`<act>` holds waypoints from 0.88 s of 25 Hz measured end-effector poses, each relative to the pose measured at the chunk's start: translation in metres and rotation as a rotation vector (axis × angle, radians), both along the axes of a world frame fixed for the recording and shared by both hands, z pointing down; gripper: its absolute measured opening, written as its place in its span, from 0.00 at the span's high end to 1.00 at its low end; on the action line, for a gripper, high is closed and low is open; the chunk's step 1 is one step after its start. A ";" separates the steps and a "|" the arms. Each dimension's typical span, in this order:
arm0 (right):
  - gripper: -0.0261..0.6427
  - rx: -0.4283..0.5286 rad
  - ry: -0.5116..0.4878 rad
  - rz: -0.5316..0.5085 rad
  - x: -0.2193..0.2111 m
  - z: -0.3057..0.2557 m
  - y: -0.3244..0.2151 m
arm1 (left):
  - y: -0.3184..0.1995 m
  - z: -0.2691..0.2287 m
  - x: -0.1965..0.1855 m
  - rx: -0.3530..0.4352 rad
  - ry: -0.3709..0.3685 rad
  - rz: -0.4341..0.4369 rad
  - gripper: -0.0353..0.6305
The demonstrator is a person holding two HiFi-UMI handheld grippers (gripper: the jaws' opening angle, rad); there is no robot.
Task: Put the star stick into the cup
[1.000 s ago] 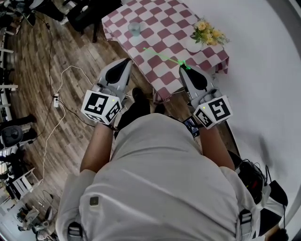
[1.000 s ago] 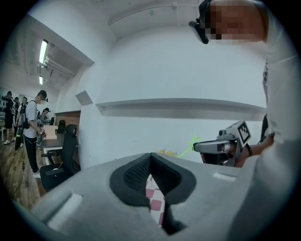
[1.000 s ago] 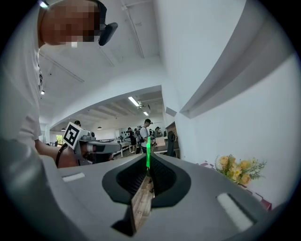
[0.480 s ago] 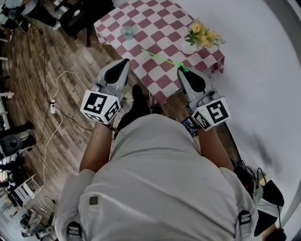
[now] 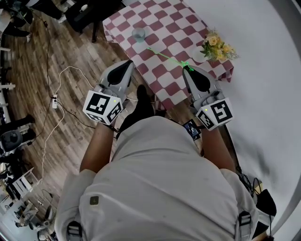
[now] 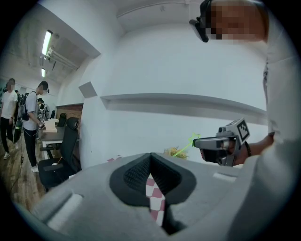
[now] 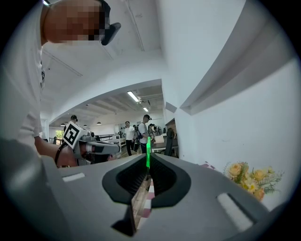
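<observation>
A thin green star stick hangs over the checked table, and my right gripper is shut on it close to its star end. The bare end points toward a clear cup standing further back on the cloth. In the right gripper view the stick shows as a green strip pinched at the jaw tips. My left gripper hovers at the table's near left corner, shut with nothing in it. The left gripper view shows its tips meeting, with the stick off to the right.
A white vase of yellow flowers stands on the table's right side, near my right gripper. A white wall runs along the right. A cable and power strip lie on the wooden floor at left, with dark chairs behind the table. People stand far off.
Both grippers have shifted a little toward the table, the right one still holding the stick. The jaws look the same.
</observation>
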State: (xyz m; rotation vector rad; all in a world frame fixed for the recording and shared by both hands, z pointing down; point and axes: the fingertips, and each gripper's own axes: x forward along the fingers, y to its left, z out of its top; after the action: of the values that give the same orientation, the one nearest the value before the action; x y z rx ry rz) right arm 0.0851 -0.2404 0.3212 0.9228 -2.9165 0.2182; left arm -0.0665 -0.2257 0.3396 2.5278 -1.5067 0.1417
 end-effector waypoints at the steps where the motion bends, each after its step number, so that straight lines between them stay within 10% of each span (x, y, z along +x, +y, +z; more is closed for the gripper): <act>1: 0.92 -0.002 0.000 -0.003 -0.005 0.002 -0.006 | -0.004 0.003 -0.005 -0.005 -0.001 -0.002 0.94; 22: 0.92 -0.093 0.090 0.021 -0.086 0.065 -0.114 | -0.088 0.070 -0.073 -0.147 0.035 0.030 0.94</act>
State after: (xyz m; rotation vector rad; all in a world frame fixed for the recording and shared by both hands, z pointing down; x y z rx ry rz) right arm -0.0007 -0.3547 0.3859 0.9241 -2.7899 0.3025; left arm -0.1397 -0.3138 0.4092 2.4253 -1.3917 0.2040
